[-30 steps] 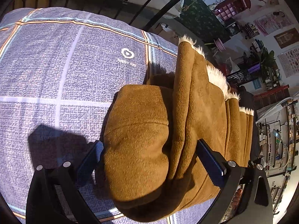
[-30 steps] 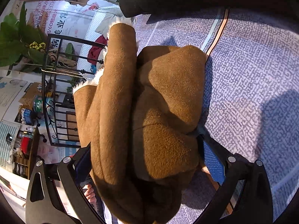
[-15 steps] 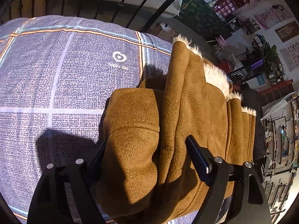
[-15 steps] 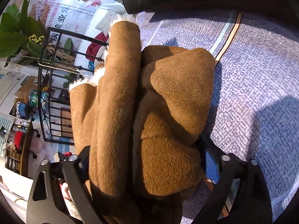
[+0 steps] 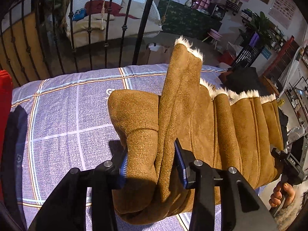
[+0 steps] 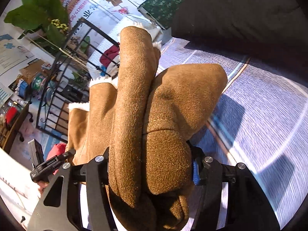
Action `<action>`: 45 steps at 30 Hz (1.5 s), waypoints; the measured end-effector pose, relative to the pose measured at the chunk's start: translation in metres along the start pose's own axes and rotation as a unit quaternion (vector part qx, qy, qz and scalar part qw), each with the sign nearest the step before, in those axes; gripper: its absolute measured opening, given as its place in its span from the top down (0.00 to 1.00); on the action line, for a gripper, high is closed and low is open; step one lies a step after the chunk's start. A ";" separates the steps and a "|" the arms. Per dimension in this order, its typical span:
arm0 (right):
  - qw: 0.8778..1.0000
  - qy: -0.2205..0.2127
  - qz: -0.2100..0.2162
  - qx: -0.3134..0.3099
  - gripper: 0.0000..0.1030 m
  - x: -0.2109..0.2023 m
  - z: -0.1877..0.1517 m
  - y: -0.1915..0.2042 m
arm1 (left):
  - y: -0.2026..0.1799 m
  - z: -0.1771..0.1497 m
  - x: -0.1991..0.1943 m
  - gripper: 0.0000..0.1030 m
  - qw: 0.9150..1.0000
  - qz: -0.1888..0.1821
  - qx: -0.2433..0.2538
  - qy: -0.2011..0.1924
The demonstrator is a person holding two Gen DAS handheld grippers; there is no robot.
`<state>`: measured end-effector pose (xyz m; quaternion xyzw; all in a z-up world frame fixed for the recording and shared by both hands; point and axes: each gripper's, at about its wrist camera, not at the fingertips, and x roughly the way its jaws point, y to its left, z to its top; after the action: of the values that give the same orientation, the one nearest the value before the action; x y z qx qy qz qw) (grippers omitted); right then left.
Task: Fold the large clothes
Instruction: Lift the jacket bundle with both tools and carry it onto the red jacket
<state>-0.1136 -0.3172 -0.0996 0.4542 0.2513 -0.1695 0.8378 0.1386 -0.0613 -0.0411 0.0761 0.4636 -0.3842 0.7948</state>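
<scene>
A brown suede coat [image 5: 202,125] with white fleece trim is bunched into thick folds above the blue patterned bed cover [image 5: 67,105]. My left gripper [image 5: 151,154] grips one end of the bundle, its blue pads pressing a folded sleeve while the jaws are closing. In the right wrist view the coat [image 6: 173,96] fills my right gripper [image 6: 150,165], whose jaws are also closing and squeeze the thick folds. The right gripper's body [image 5: 286,163] shows at the coat's far end, held by a hand [image 5: 281,194].
A black iron railing [image 5: 86,28] borders the bed's far side. A red cloth [image 5: 4,88] and a dark garment [image 5: 13,134] lie at the bed's left edge. A dark mass [image 6: 240,9] sits on the bed cover [image 6: 259,105] behind the coat. Shelves and a plant [image 6: 38,13] stand beyond.
Both grippers' jaws have narrowed from wide open around the coat to squeezing its folds. Both have risen with the bundle, and the views have tilted up toward the room.
</scene>
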 end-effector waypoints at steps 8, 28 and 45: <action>0.998 -0.008 0.005 -0.069 0.47 -0.052 -0.022 0.038 | -0.029 -0.029 -0.073 0.63 0.998 0.005 0.043 -0.053; 0.813 0.262 0.409 -0.322 0.46 0.166 -0.049 0.521 | 0.116 -0.188 -0.468 0.63 0.860 0.346 -0.177 -0.330; 0.826 0.407 0.203 -0.332 0.18 0.407 -0.181 0.606 | 0.296 -0.308 -0.416 0.52 0.806 0.289 -0.417 -0.305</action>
<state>0.4810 0.1341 -0.0078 0.2176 0.5127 0.2985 0.7750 0.0166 0.5154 0.0484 -0.2531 0.2688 0.0905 0.9249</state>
